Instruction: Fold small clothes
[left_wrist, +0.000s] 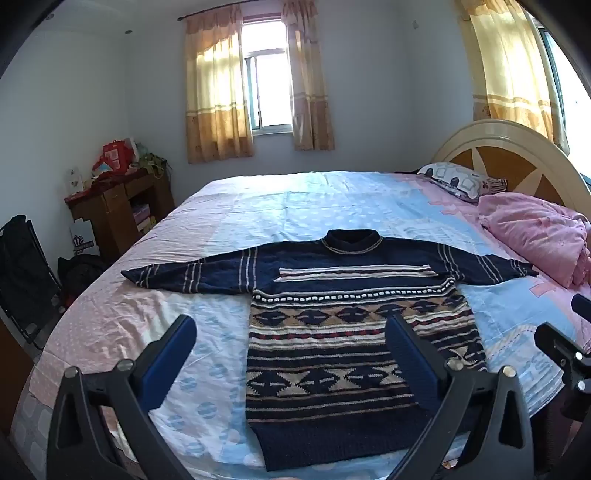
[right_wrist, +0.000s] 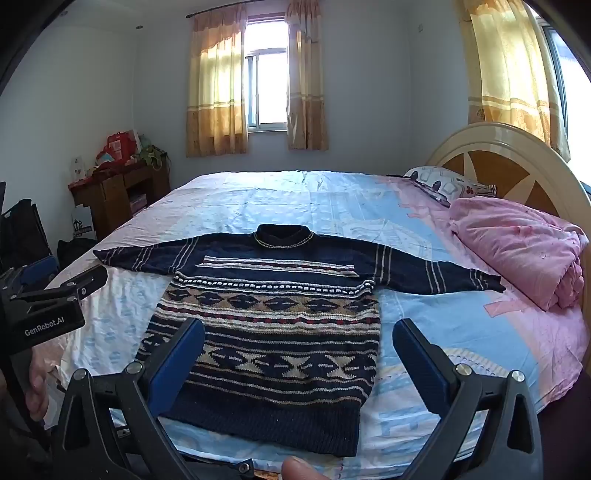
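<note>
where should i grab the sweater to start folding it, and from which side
Take the sweater by its sleeve cuffs: the left gripper from the left, the right gripper from the right. It lies flat, sleeves spread straight out on the bed, so the cuffs are free edges to pinch and swing inward.

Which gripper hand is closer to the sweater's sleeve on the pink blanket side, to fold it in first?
Probably the right gripper. It hangs open over the dark blue patterned knit sweater's blanket-side half, while the left gripper, also open, sits over the other half.
</note>
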